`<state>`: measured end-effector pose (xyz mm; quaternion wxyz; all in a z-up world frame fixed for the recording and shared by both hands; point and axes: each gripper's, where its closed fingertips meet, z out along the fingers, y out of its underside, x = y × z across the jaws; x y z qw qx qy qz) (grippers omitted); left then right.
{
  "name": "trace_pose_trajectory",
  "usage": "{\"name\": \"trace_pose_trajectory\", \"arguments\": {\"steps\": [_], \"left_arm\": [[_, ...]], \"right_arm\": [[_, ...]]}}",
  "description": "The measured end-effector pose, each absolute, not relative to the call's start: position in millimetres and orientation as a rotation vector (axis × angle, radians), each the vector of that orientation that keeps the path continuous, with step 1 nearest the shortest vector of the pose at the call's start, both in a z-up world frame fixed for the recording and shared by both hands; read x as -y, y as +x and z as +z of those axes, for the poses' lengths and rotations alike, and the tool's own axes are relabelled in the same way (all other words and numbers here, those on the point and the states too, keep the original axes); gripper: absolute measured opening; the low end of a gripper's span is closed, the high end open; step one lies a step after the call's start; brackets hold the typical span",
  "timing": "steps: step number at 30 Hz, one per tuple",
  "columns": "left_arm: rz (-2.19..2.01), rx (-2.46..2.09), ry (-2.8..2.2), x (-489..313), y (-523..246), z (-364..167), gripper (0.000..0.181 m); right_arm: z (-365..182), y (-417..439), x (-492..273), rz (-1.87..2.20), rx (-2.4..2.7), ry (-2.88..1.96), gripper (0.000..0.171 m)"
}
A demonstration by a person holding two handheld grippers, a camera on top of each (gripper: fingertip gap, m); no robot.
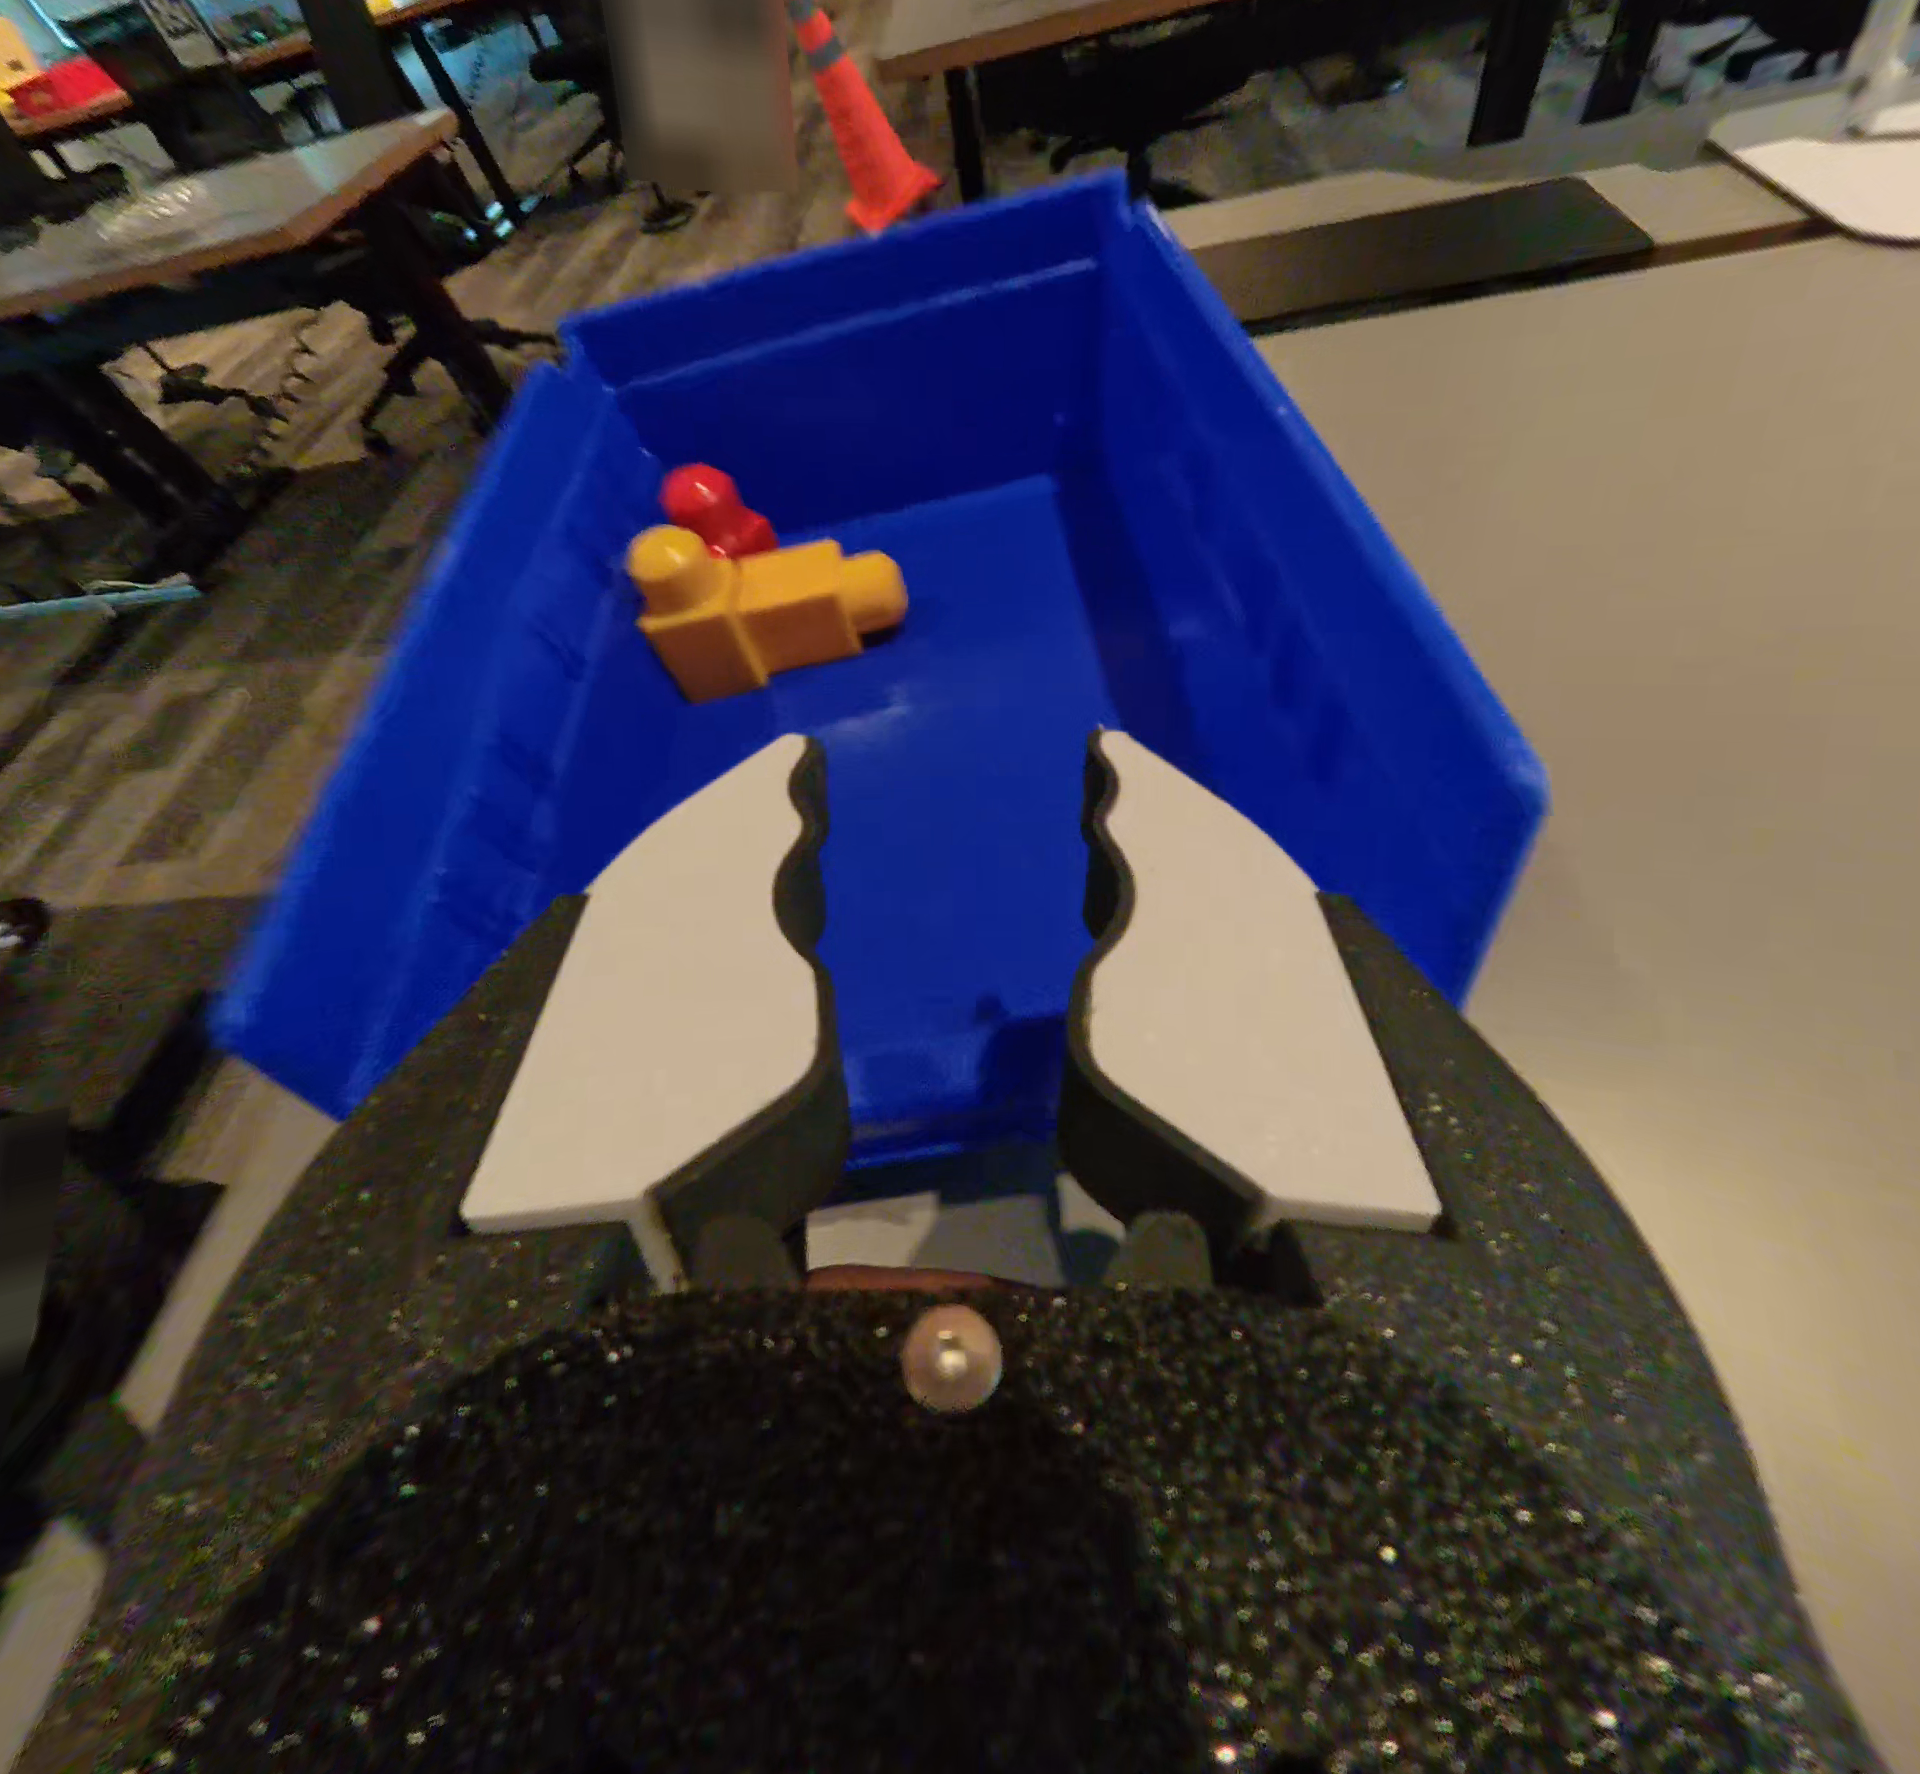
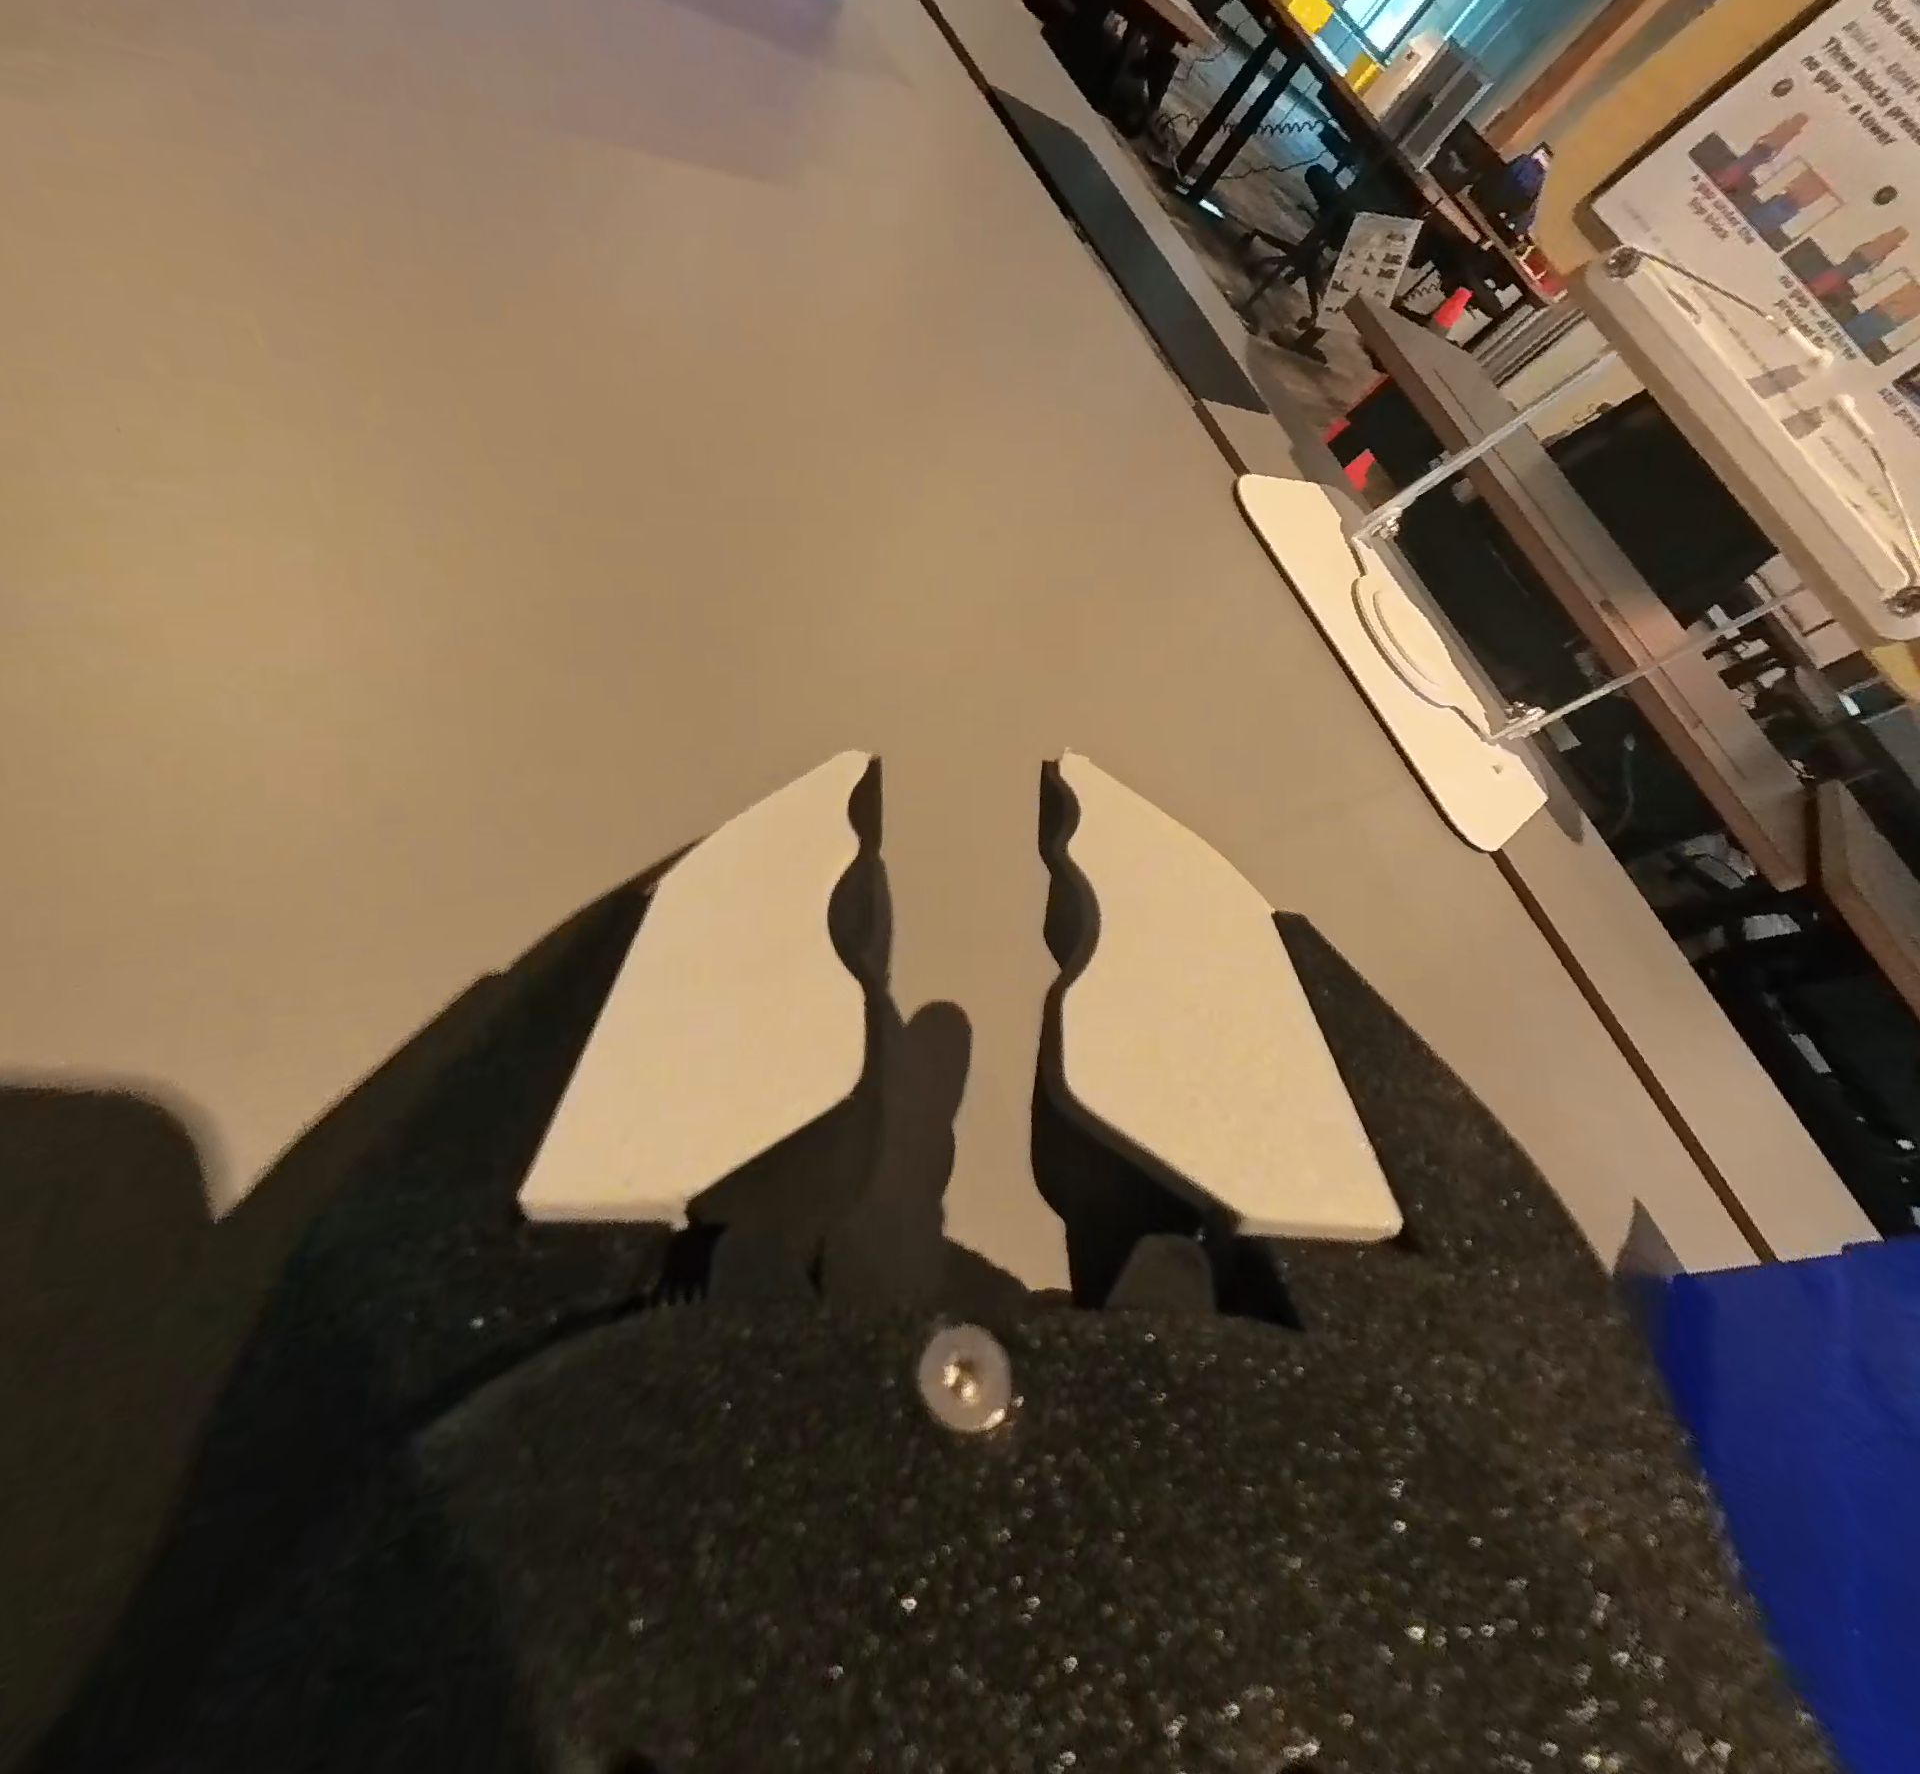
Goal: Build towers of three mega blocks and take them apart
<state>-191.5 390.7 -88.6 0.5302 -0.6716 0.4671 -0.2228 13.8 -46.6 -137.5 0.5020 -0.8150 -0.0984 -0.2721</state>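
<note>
**Both grippers empty, blocks lying in the blue bin**

The grey flat-topped bench (image 1: 1662, 685) fills most of both wrist views. On it, in the left wrist view, sits a deep blue plastic bin (image 1: 1299, 633) with tall walls and a lower near side, close to the bench's edge at 9 o'clock.

The left gripper (image 1: 951, 748) hangs at the bin's near side, pointing inward toward 12 o'clock. Its two pale grey fingers with black wavy inner pads stand apart, with only the blue bin floor showing between them; it holds nothing.

The right gripper (image 2: 961, 763) is over bare bench surface. Its fingers are likewise parted, nothing between them. A white flat base plate of a clear acrylic sign stand (image 2: 1392, 654) lies at 2 o'clock from it, near the bench's edge. Blue plastic edges show at 11 o'clock and 4 o'clock in that view.

Inside the bin, at 11 o'clock from the left gripper and against the left wall, lie two yellow-orange single-stud mega blocks (image 1: 764, 612) touching each other. A red single-stud mega block (image 1: 712, 509) sits just behind them, touching them, in the far left corner.

Beyond the bench, at 12 o'clock, an orange traffic cone (image 1: 857, 103) stands on the floor.
</note>
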Motion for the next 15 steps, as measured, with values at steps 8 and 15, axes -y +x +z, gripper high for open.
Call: {"name": "trace_pose_trajectory", "arguments": {"steps": [8, 15], "left_arm": [[-0.132, -1.801, -1.458, -473, -139, -82, 0.072], [0.548, -2.521, -0.966, -506, -114, -146, 0.07]], "right_arm": [[-153, 5, 43, -0.728, 0.377, -2.049, 0.029], [-158, 1, 42, -0.737, 0.437, -2.067, 0.022]]}}
